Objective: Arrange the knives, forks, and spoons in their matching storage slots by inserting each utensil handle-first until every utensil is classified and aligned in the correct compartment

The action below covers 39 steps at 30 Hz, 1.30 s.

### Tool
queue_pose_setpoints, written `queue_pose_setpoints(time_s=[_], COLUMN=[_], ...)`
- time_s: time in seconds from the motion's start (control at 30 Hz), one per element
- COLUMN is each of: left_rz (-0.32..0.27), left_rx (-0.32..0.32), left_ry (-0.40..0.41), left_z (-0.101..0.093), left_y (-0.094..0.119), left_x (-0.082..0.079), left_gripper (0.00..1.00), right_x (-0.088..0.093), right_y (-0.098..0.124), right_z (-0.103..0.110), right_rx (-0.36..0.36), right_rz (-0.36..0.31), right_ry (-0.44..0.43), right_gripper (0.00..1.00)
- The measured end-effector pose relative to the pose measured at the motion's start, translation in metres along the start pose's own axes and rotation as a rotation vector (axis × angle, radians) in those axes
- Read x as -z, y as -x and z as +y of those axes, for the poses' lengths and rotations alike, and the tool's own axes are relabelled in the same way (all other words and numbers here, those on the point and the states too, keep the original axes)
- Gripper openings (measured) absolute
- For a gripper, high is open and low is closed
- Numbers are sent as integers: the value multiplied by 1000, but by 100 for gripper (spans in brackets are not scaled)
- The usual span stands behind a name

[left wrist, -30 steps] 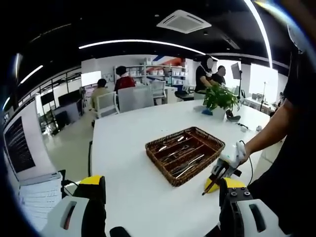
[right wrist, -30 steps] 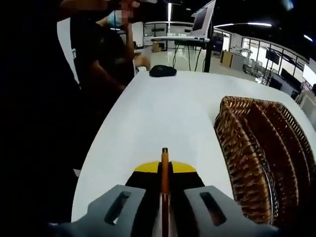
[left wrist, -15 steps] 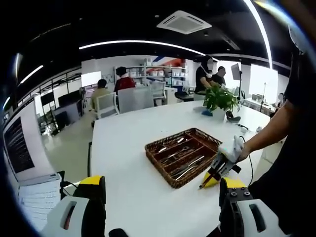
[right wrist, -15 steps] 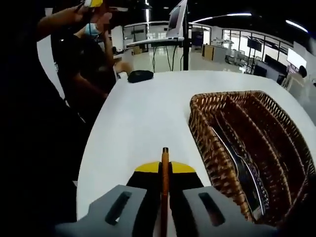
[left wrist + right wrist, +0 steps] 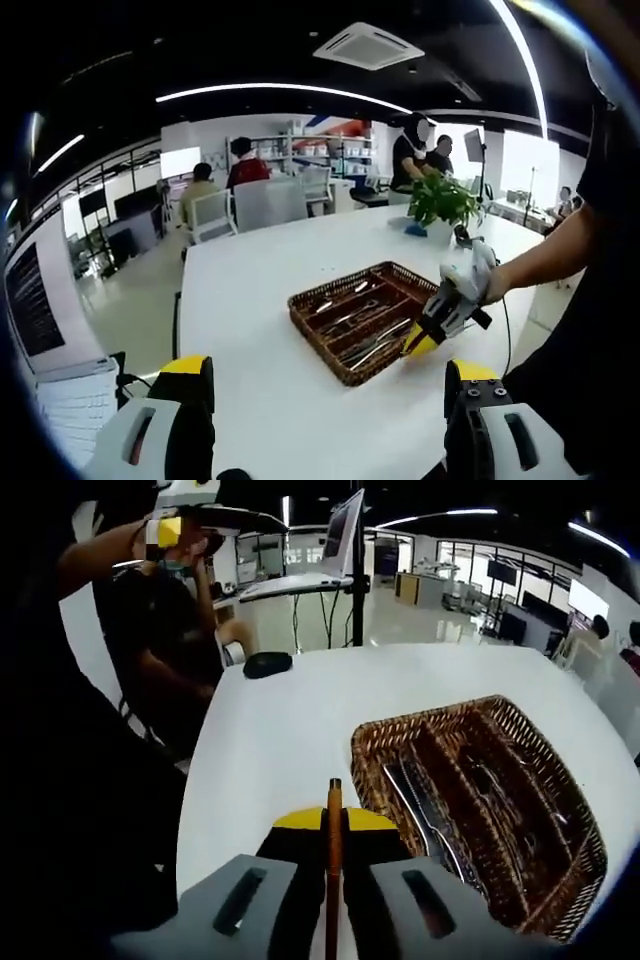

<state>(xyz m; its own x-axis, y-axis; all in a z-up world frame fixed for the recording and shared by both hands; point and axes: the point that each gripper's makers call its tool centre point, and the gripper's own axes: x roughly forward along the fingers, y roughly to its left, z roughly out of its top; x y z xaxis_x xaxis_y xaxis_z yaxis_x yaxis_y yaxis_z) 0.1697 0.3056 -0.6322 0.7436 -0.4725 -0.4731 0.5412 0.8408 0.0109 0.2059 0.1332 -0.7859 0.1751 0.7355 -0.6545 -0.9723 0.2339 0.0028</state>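
Beside the wicker tray on the white table, right gripper clamped on a brown-handled utensil, left gripper stood jaws apart, holding nothing.

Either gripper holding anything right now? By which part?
Right gripper is shut on a thin brown-handled utensil, held by its handle, whose tip pokes forward; type unclear. Left gripper is open, holding nothing.

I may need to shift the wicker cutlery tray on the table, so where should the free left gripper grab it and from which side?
Grip the wicker tray by its raised woven rim at the near end wall, coming from the bare table side with the open left gripper. The rim stands clear of the utensils; the right gripper occupies the far-right corner.
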Motion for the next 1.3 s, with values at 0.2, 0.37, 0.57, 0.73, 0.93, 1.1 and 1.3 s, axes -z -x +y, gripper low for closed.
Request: queue_pose_setpoints(time_s=[0.2,0.37,0.57,0.73,0.93,1.1,1.3], left_rz=[-9,-14,-27,-50,-42,-41,-29], left_rx=[10,19,35,64,106,126,150], left_ry=[-9,-16,-16,26,-1,-14,-15], left_z=[-2,-2,-2,-6,-23,-31,-44], left_y=[-3,-6,-13,-23,-41,-53,-59], left_x=[-5,-9,-15,-16,-18,-21,-25], left_gripper=[100,100,100,100,100,100,100], right_x=[-21,-28,-32,-29,-16,-10,3], right_y=[19,33,50,65,92,118,146], right_z=[-17,-29,-43,-53,-68,-81,-91], right_rx=[73,115,167,222,321,386,441], right_rz=[-31,-34,-46,-58,-34,-34,-41], right_ry=[-49,-92,-143,-222,-303,-355,-407], right_gripper=[2,2,2,2,2,2,2])
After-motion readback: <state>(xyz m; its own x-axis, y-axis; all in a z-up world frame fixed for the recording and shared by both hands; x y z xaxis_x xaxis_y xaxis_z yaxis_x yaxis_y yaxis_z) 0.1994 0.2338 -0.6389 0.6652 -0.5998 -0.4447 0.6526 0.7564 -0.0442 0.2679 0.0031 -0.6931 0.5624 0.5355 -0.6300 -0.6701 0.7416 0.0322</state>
